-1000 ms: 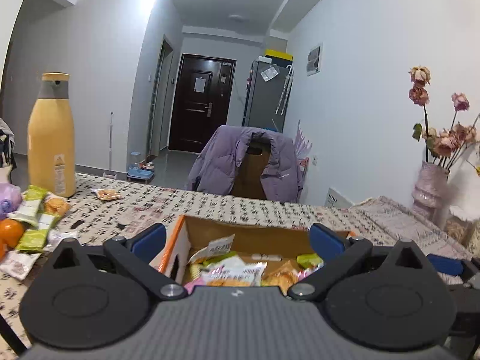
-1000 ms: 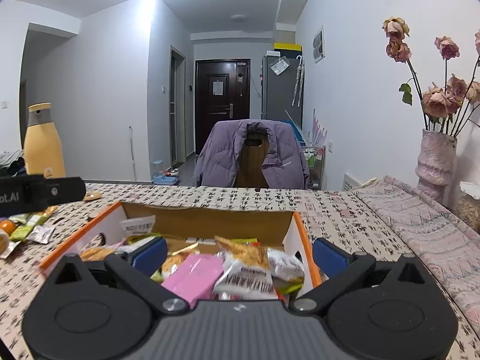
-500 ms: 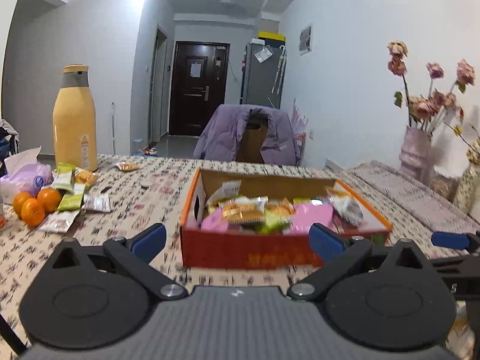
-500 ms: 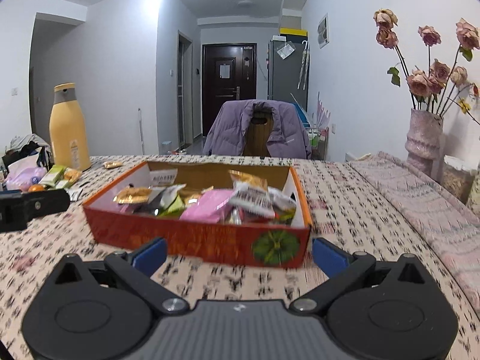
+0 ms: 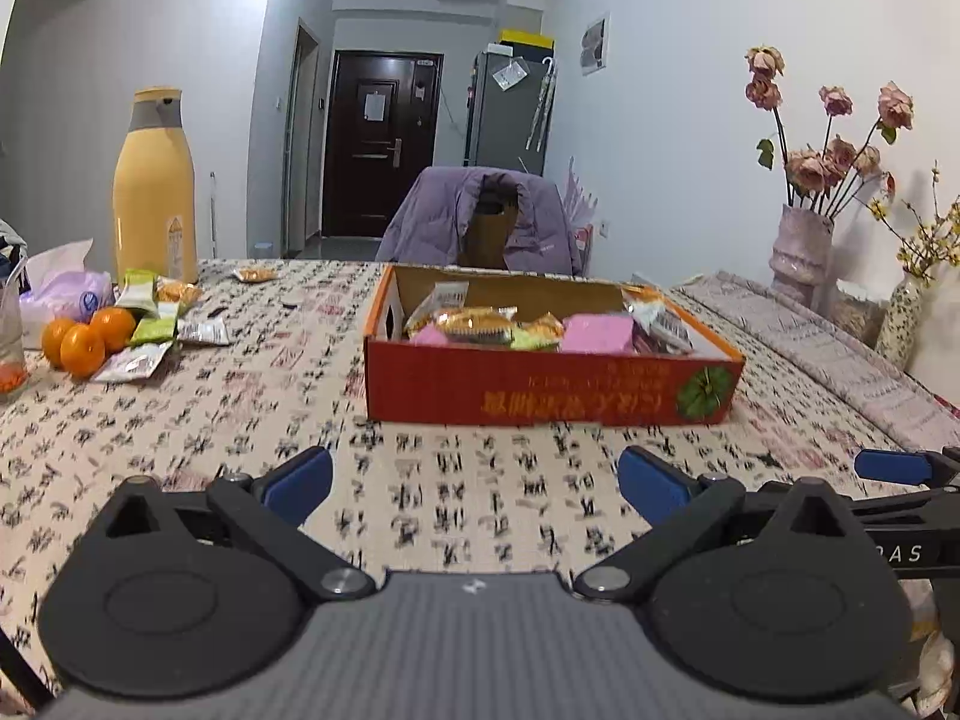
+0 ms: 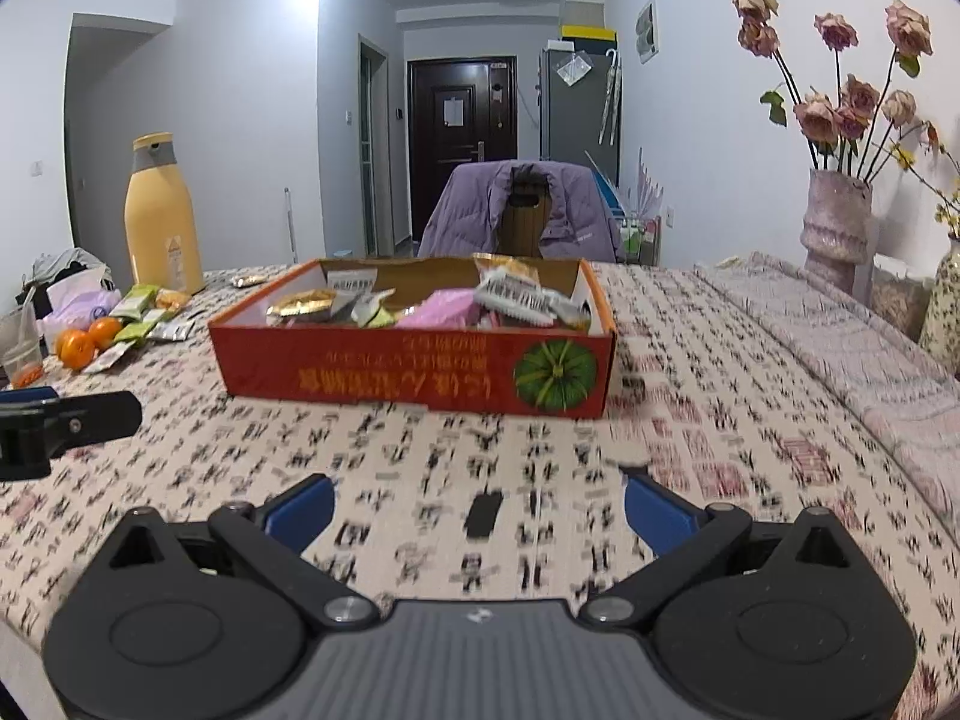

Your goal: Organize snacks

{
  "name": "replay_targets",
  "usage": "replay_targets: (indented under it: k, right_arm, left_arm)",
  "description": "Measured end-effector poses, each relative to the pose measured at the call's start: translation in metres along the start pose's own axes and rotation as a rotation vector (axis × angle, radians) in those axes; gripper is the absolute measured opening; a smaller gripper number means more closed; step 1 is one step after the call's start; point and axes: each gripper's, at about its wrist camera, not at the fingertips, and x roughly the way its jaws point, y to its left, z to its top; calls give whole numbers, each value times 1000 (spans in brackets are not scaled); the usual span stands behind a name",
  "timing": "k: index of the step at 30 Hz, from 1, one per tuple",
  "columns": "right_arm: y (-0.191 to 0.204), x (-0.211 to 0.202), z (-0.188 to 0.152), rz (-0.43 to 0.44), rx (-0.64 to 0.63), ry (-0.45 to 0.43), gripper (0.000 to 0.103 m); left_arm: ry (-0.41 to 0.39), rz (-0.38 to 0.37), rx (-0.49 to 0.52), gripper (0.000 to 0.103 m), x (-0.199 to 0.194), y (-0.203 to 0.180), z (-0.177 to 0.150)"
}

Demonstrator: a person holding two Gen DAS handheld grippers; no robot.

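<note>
Snack box mid-frame, loose packets waiting at the left edge.

The red box (image 5: 549, 381) sits centre frame, already heaped with wrappers; several loose packets (image 5: 150, 336) lie far left on the patterned surface (image 5: 300, 396), beside the oranges (image 5: 81, 345). Left hand-held gripper (image 5: 474, 477) and right hand-held gripper (image 6: 477, 501) are both spread, holding nothing. Likely between picks; the next move calls for reaching left to those packets.

Home dining room: fridge (image 5: 504, 108), entry door (image 5: 375, 144), jacket-draped chair (image 5: 480, 219), patterned tablecloth (image 5: 456, 480).
</note>
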Motion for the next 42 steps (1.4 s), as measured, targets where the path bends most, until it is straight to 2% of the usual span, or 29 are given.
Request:
replay_targets:
  k: [11,42]
  right_arm:
    - [-3,-12,-19,1,18,15,103]
    - [-12,-11,-26,-1,41,25,103]
  left_arm:
    - [29,-5,15,103,-9,0,-18]
    - [51,-19,59,103,-8,-10,-25]
